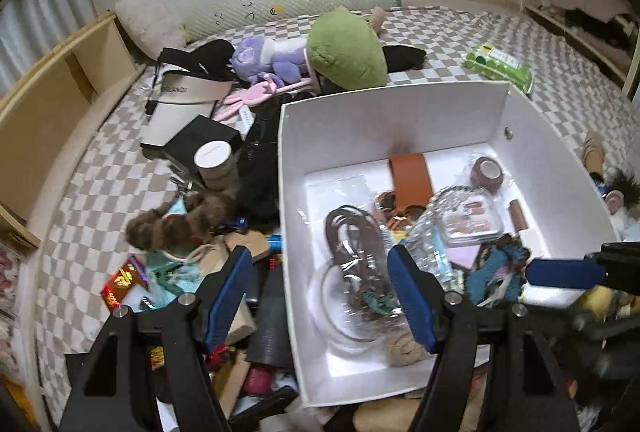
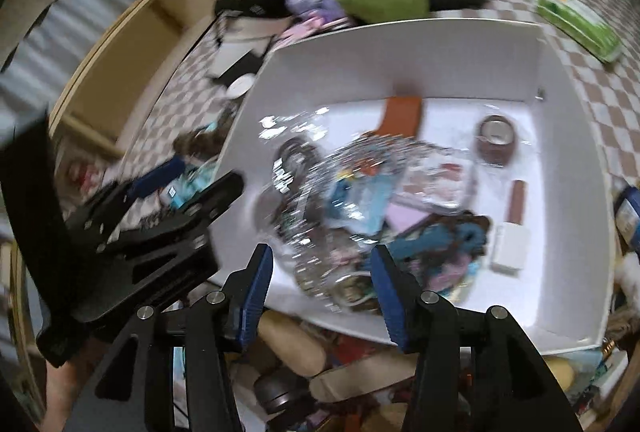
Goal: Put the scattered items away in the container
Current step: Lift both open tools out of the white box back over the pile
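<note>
- The left hand-held gripper (image 1: 320,292) fills the bottom of the left wrist view, its black arms ending in ribbed blue pads (image 1: 410,296) spread wide apart with nothing between them; it straddles the near left wall of the container.
- The right hand-held gripper (image 2: 322,290) sits at the bottom centre of the blurred right wrist view, its jaws likewise parted and empty, hovering over the container's near edge.
- The container (image 1: 400,112), a white, smooth-walled rectangular box, takes up the centre and right of both views and stands on a bed.
- Inside it lie crinkled clear plastic bags (image 1: 436,228), a coil of dark cord (image 1: 352,232), a teal knitted piece (image 1: 500,268), a flat orange-brown rectangle (image 1: 410,172) and a brown roll of tape (image 1: 488,172).
- Left of the box, scattered items crowd the bed: a brown furry strip (image 1: 176,220), a cylindrical tin with a white lid (image 1: 214,160) and a black box (image 1: 204,140).
- Beyond the far wall, in the upper centre, rest a rounded green plush (image 1: 348,52) and a purple plush (image 1: 264,60) on the checked bedcover (image 1: 460,28); a green wipes pack (image 1: 500,66) lies at upper right.
</note>
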